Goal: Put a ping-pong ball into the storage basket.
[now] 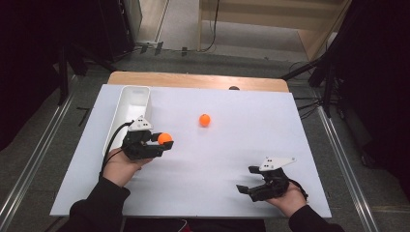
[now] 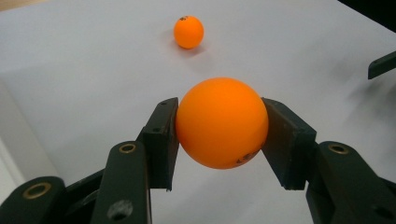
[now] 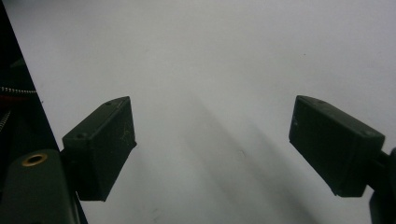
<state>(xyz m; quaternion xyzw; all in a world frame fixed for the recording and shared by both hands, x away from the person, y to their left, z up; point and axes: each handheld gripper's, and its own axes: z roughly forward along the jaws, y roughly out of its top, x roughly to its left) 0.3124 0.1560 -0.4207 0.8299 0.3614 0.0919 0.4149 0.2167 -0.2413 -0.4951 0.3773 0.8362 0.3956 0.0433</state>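
Observation:
My left gripper (image 1: 164, 141) is shut on an orange ball (image 1: 165, 138), held just above the white table sheet (image 1: 232, 145) next to the white bin. In the left gripper view the held orange ball (image 2: 221, 122) sits squeezed between both pads (image 2: 161, 140). A second orange ball (image 1: 205, 120) lies loose on the sheet farther out, and it appears as the far ball (image 2: 188, 31) beyond the jaws. My right gripper (image 1: 245, 181) rests low near the front right of the sheet, open, with nothing between its pads (image 3: 100, 144).
A long white bin (image 1: 130, 108) stands along the sheet's left side, right beside my left hand. The wooden table edge (image 1: 193, 79) runs along the back. A jaw tip of the other gripper (image 2: 382, 64) pokes in at the right of the left gripper view.

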